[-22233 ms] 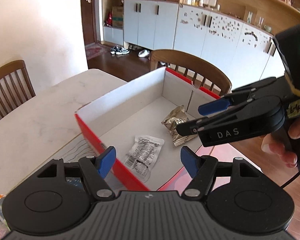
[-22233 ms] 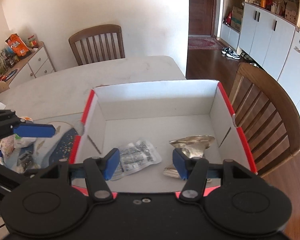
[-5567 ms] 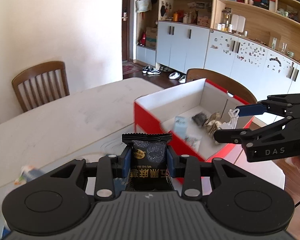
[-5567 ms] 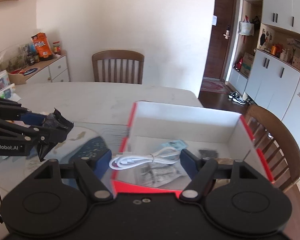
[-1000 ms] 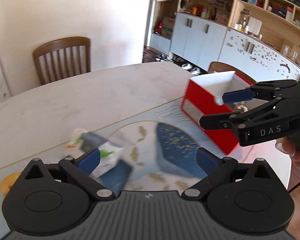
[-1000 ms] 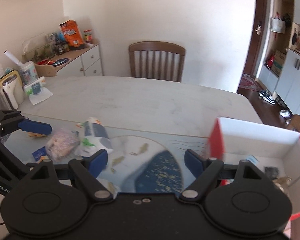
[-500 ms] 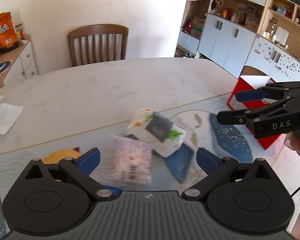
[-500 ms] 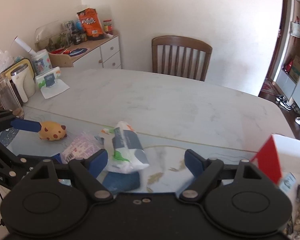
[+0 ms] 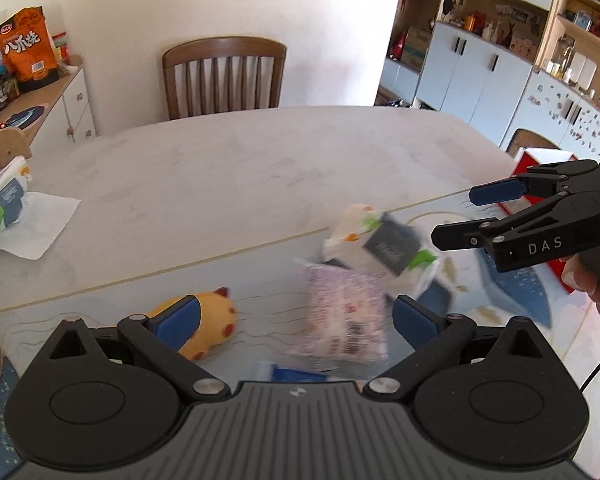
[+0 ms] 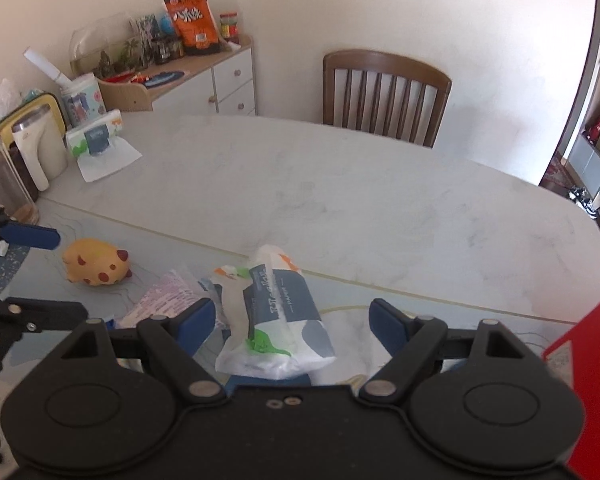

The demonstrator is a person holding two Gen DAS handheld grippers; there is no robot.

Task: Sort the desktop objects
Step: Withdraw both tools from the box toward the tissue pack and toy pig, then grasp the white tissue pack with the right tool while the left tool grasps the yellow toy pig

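Observation:
A white tissue pack [image 10: 274,320] with a grey-blue label lies on the table mat; it also shows in the left wrist view [image 9: 380,244]. A pink snack packet [image 9: 346,318] lies beside it [image 10: 168,300]. A yellow spotted toy [image 9: 210,320] sits to the left [image 10: 96,268]. My left gripper [image 9: 296,318] is open and empty, just in front of the pink packet. My right gripper [image 10: 292,320] is open and empty over the tissue pack. The red box [image 10: 584,364] is at the right edge [image 9: 540,160].
A second tissue pack [image 10: 94,138] on a paper sheet, a white jug [image 10: 40,148] and a glass jar [image 10: 4,176] stand at the table's far left. A wooden chair [image 10: 384,96] is behind the table. A sideboard [image 10: 204,72] holds snacks.
Both grippers have swung left, away from the red box. The tissue pack, pink packet and yellow toy now sit nearer in view. Both grippers remain open.

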